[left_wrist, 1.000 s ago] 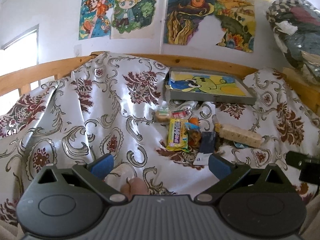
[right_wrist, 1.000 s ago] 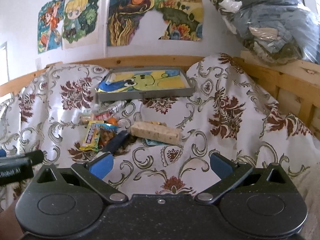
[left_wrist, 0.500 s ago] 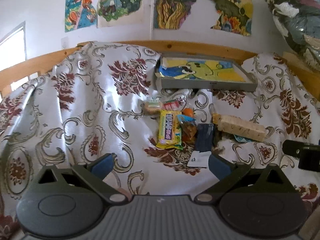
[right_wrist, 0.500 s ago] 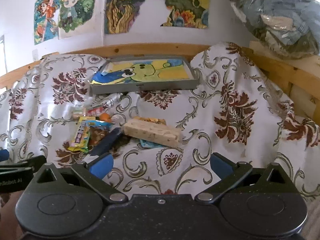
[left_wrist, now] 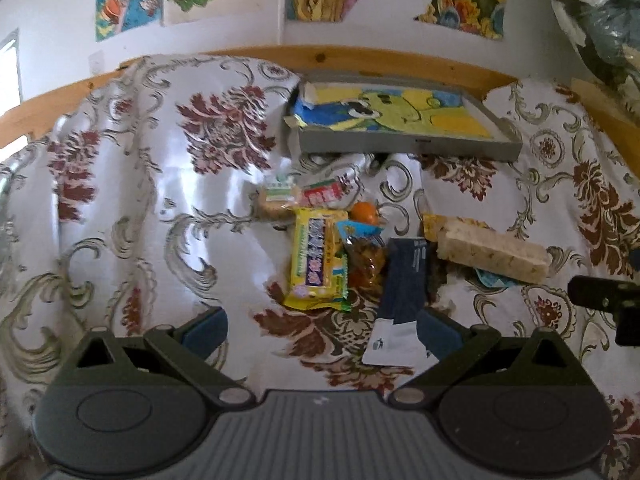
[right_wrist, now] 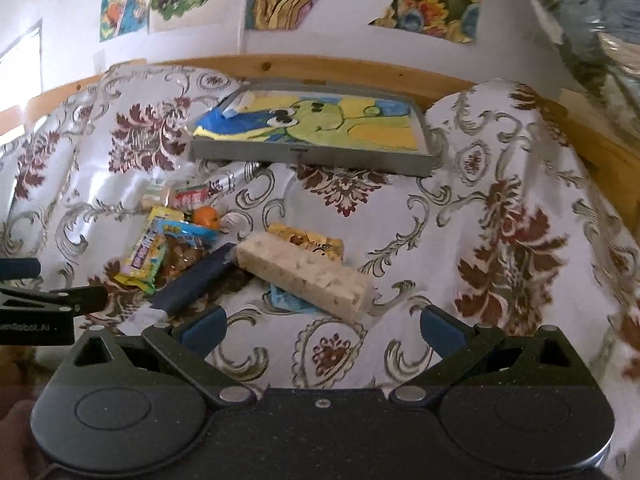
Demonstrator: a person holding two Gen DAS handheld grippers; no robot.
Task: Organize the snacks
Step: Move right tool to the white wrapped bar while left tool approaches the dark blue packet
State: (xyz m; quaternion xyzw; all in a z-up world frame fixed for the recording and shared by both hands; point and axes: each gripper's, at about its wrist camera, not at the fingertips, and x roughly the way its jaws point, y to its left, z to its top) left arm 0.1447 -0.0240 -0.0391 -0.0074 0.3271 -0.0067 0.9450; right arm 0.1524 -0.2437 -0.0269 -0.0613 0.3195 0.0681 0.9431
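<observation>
White cloth [left_wrist: 132, 208] with dark red floral print covers the whole work surface, wooden rail [left_wrist: 400, 60] at the back, posters on the wall above. Landmark: yellow wrapper pack [left_wrist: 318, 258].

Left gripper [left_wrist: 322, 326]: fingers spread wide, nothing between them, hovering just nearer than the yellow pack. Right gripper [right_wrist: 322, 326]: fingers also spread wide, empty, sitting nearer than and to the right of the pack, in front of the nougat bar [right_wrist: 304, 274].

Snack pile, all loose on the cloth:
- dark blue sachet [left_wrist: 404, 280] just right of the yellow pack, its white end pointing toward the left gripper's right finger
- clear bag with blue top and brown contents [left_wrist: 362, 258] wedged between the yellow pack and the blue sachet, touching both
- pale nougat bar [left_wrist: 490, 250] further right, lying over a gold wrapper [right_wrist: 308, 240] and a blue packet [right_wrist: 290, 300]
- orange fruit [left_wrist: 364, 213] just behind the yellow pack's far right corner
- biscuit pack with green label [left_wrist: 278, 198] and red-and-white packet [left_wrist: 325, 193] behind the yellow pack, side by side

Grey tray [left_wrist: 404, 146] with a cartoon picture lining sits well behind the pile, against the rail. No snacks in it. Plastic-wrapped bundle [left_wrist: 596, 24] at far upper right.
</observation>
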